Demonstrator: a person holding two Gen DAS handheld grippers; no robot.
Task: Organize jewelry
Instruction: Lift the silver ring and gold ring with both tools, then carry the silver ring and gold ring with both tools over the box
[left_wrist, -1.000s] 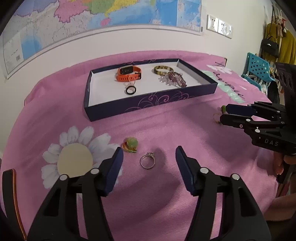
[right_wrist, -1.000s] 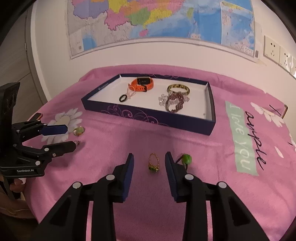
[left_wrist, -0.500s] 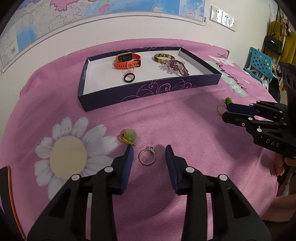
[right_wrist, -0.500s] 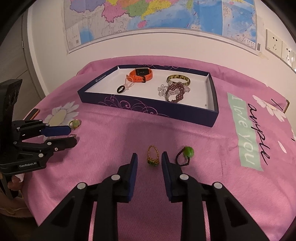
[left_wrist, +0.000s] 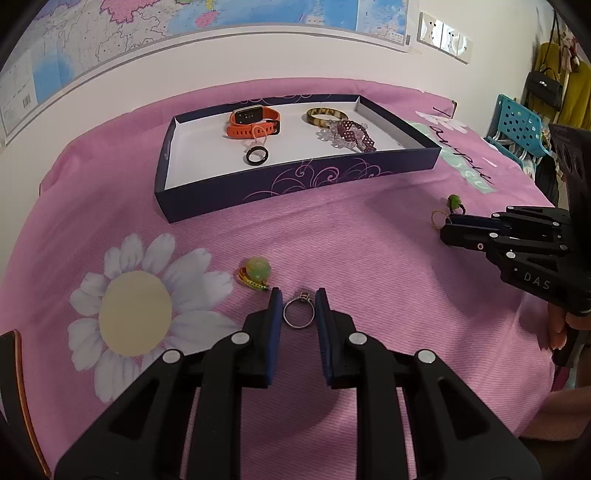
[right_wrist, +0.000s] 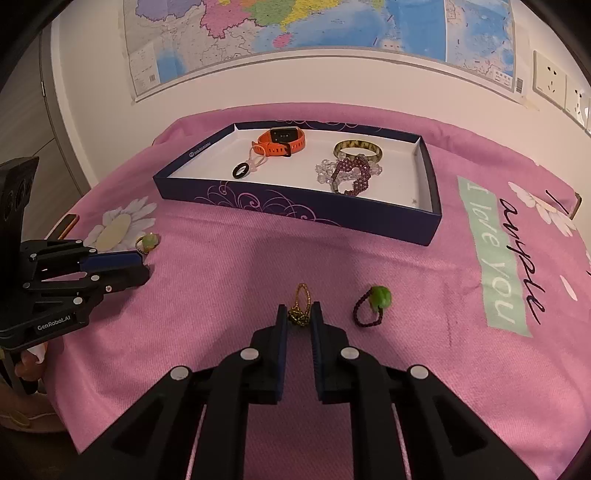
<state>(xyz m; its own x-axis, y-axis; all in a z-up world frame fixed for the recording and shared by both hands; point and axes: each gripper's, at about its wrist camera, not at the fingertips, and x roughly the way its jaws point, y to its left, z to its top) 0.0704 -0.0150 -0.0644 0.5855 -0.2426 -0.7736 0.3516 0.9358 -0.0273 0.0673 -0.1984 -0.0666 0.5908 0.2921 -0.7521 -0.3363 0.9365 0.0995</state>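
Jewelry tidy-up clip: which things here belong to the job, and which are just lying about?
Job:
- silver ring, left gripper closing on it
- gold beaded ring, right gripper closing on it
- two green-bead rings
- tray

Lying about:
- wall map
- sockets
- handbag

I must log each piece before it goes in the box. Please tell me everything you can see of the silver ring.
The silver ring is a thin, plain, metal-looking band with a small raised setting at its far side. It lies flat on the pink cloth, before the box. The left gripper has just been closing around it; its pads stand at both sides, at or nearly touching the band.
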